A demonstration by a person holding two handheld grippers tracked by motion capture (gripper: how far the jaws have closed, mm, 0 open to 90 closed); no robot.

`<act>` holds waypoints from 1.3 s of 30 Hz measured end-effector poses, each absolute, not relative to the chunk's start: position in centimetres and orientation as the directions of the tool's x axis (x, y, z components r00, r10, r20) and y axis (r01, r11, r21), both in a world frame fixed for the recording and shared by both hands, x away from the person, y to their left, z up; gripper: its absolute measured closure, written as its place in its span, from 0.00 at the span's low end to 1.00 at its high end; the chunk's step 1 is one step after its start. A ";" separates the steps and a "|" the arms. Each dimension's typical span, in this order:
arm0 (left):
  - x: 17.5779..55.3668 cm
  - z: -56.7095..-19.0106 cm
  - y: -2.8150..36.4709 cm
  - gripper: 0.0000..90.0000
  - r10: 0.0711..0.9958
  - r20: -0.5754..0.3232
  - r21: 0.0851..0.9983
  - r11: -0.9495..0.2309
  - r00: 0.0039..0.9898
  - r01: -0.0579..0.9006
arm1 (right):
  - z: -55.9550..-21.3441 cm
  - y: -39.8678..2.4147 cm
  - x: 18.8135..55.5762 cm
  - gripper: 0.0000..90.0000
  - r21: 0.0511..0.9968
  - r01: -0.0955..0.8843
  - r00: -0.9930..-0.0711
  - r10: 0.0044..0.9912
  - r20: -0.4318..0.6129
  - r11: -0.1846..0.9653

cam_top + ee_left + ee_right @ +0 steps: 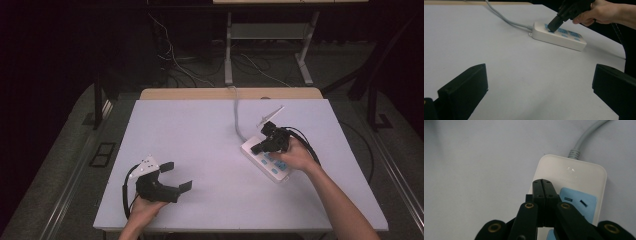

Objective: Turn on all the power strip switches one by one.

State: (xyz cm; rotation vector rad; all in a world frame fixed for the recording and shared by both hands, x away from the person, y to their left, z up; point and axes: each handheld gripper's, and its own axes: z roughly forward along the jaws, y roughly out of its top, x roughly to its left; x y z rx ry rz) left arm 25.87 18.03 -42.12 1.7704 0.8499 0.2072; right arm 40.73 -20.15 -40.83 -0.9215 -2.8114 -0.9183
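Observation:
A white power strip (266, 159) with blue sockets lies at the table's right, its grey cable (237, 112) running to the far edge. My right gripper (257, 148) is shut, empty, and its tips press down on the strip's cable end (554, 24). In the right gripper view the closed jaws cover the strip (571, 173) just left of a blue socket (579, 205). My left gripper (179, 176) rests at the near left of the table, open with nothing between its fingers (465, 86), pointing toward the strip (559, 36).
The white table (200, 145) has a wooden strip along its far edge (230, 93). Beyond it stand a desk frame (270, 45) and loose cables on the floor (175, 62). A black cable (310, 145) trails from the right gripper.

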 end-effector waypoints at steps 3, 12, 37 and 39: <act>25.9 -42.1 18.0 0.00 0.634 -0.264 0.887 -0.137 0.727 0.442 | -40.8 -20.3 40.7 1.00 0.526 0.552 -0.823 0.526 0.216 0.647; 25.8 -42.1 17.9 0.00 0.632 -0.265 0.888 -0.135 0.728 0.440 | -39.2 -21.3 40.2 1.00 0.566 0.553 -0.813 0.543 0.209 0.611; 25.8 -42.0 17.9 0.00 0.629 -0.271 0.891 -0.123 0.729 0.437 | -37.1 -25.5 33.4 0.00 0.701 0.582 -0.721 0.661 0.208 0.413; 25.8 -42.0 17.9 0.00 0.629 -0.272 0.891 -0.121 0.728 0.437 | -37.3 -25.9 32.8 0.00 0.704 0.590 -0.710 0.670 0.219 0.395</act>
